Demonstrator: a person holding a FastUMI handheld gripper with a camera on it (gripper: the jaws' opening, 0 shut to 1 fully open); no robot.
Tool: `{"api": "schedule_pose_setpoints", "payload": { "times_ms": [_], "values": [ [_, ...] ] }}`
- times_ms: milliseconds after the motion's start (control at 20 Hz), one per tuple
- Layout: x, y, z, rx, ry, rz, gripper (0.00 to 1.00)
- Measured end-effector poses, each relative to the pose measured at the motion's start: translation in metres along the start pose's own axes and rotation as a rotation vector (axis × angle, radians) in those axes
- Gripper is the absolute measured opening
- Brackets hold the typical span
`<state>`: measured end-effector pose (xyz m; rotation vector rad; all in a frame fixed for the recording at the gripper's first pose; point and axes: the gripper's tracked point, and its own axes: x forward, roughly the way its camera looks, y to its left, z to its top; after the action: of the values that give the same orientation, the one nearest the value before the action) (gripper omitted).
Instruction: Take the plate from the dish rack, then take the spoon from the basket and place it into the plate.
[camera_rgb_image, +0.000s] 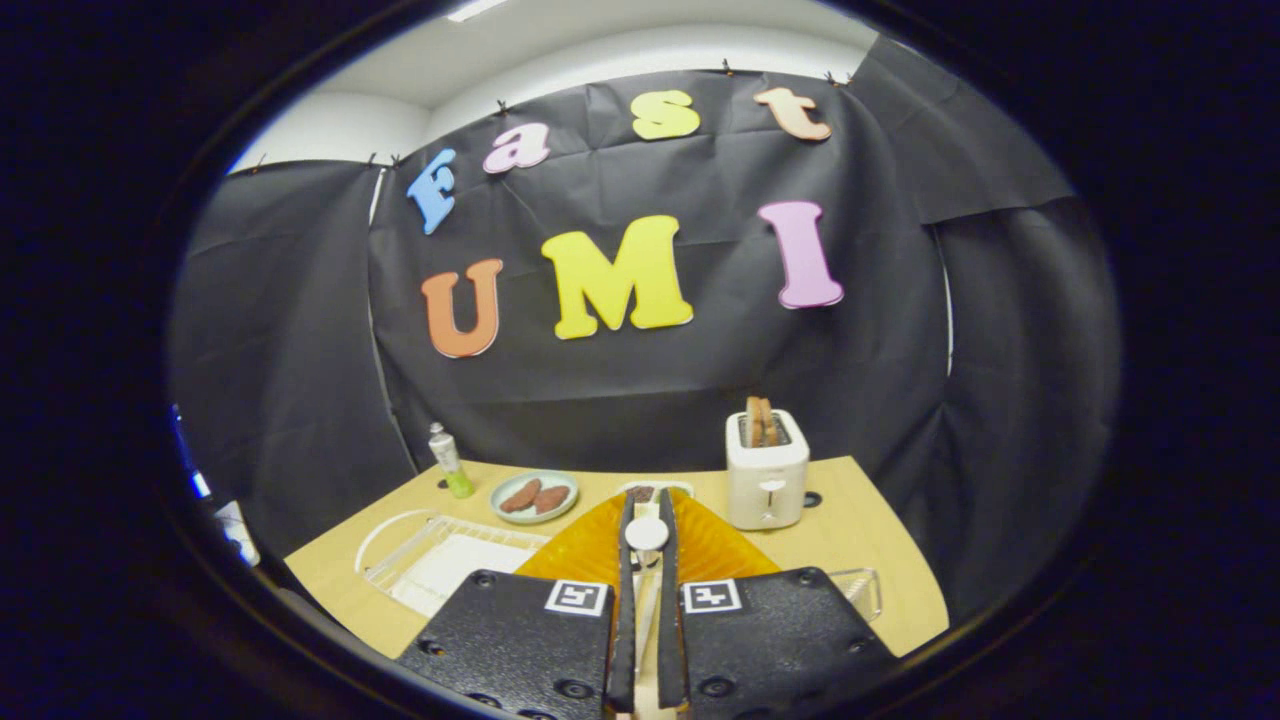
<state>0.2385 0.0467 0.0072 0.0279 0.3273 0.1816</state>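
Plate, translucent orange plastic with a ribbed rim (700, 545), sits pinched between the gripper's (647, 515) two black fingers, jaws nearly closed on its edge, plate fanning out to both sides just ahead of the finger bases. White round knob (647, 532) shows between the fingers; cannot tell what it is.

Step in hand, by my reading: the plate looks taken from the white wire dish rack (440, 560), which lies left of the fingers. Next move calls for setting it flat on bare wooden tabletop (860, 545), then releasing.

Around: white toaster with toast (767, 480) beyond and right, small pale-green dish with two brown pieces (534, 496) beyond left, green-capped tube (450, 462) farther left. Toaster crowds the right side. Spoon basket not identified.
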Motion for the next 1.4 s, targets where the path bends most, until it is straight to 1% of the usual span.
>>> {"api": "schedule_pose_setpoints", "payload": {
  "times_ms": [150,300,500,650,750,850,950,1150,1400],
  "values": [
    [0.001,0.029,-0.009,0.002,0.029,0.035,0.14],
    [-0.018,0.053,-0.025,-0.03,0.031,0.08,0.14],
    [-0.056,0.076,-0.064,-0.094,0.054,0.14,0.14],
    [-0.086,0.1,-0.102,-0.131,0.08,0.235,0.14],
    [-0.1,0.107,-0.126,-0.157,0.098,0.276,0.14],
    [-0.108,0.112,-0.14,-0.164,0.11,0.299,0.14],
    [-0.115,0.116,-0.144,-0.163,0.12,0.328,0.14],
    [-0.116,0.116,-0.137,-0.148,0.105,0.346,0.14],
    [-0.106,0.107,-0.14,-0.184,0.098,0.327,0.14]
  ]
}}
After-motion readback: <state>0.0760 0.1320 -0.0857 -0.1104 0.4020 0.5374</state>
